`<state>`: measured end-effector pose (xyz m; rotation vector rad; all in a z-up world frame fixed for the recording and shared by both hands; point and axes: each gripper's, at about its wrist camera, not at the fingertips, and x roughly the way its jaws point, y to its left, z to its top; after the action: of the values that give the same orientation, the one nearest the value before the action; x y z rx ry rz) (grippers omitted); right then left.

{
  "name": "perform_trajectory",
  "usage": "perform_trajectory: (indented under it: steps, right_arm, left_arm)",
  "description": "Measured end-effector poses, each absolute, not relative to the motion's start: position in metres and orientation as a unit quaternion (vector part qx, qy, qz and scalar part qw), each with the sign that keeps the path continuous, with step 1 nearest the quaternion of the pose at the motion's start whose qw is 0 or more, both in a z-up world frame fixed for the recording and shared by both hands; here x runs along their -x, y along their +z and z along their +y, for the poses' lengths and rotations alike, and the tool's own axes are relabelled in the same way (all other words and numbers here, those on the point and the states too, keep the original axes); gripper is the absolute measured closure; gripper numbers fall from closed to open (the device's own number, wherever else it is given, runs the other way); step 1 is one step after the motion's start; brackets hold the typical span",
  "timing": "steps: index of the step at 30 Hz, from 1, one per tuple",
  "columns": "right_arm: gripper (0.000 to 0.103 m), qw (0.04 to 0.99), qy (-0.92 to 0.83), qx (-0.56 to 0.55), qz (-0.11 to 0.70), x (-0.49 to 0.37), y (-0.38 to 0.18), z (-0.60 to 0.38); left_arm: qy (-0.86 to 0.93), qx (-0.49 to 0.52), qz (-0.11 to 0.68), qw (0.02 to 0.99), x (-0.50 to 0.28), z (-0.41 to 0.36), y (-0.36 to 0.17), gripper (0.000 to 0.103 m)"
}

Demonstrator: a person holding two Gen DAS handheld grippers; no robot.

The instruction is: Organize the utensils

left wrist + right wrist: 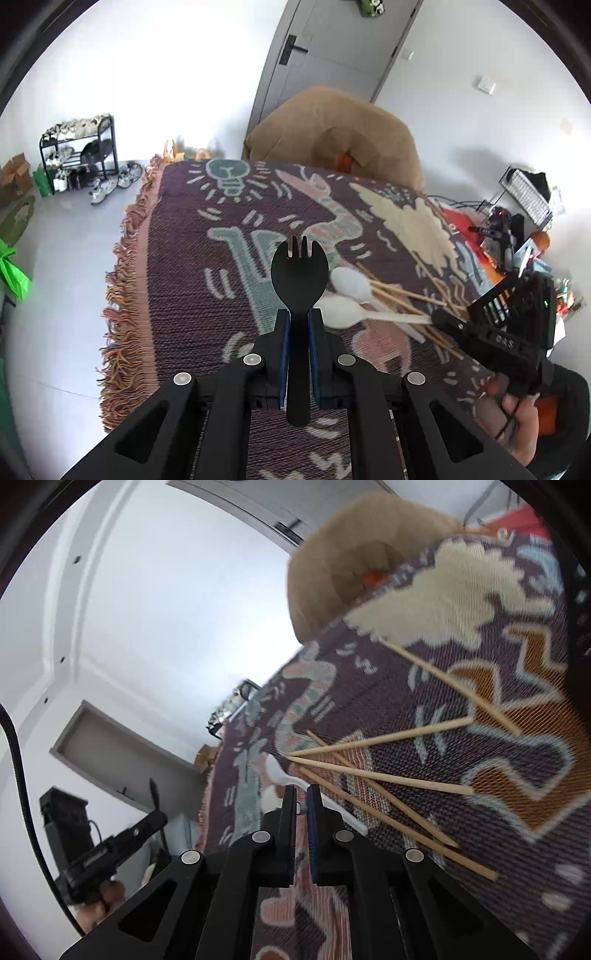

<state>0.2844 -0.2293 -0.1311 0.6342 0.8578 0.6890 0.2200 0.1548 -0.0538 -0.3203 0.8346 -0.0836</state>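
My left gripper [299,314] is shut on the handle of a black spork [299,273], which it holds head-up above the patterned blanket [192,280]. Two white spoons [351,282] lie beside several wooden chopsticks [406,295] on the blanket. My right gripper [301,792] is low over that pile, shut on the thin handle of the nearer white spoon [269,797]. The other spoon [275,770] lies just beyond it, and the chopsticks [388,777] fan out to the right. The left gripper [155,812] shows at lower left in the right wrist view.
A black slotted basket [495,299] stands at the blanket's right side, behind the right gripper. A brown cushion [332,125] sits at the far edge. The fringe [122,295] marks the left edge, above the floor. A shoe rack [79,147] stands by the wall.
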Motion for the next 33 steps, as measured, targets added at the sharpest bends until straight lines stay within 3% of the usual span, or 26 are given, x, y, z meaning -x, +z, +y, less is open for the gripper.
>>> perform_trajectory:
  steps: [21,33]
  right_arm:
    - [0.097,0.917,0.277,-0.181,0.224,-0.193,0.024,-0.336]
    - [0.097,0.956,0.192,-0.086,0.204,-0.173,0.075,-0.379]
  left_arm:
    - [-0.122,0.130,0.267,0.947,-0.201,0.048,0.027,0.093]
    - [-0.172,0.122,0.236,0.949,-0.196,-0.002,0.054,0.093]
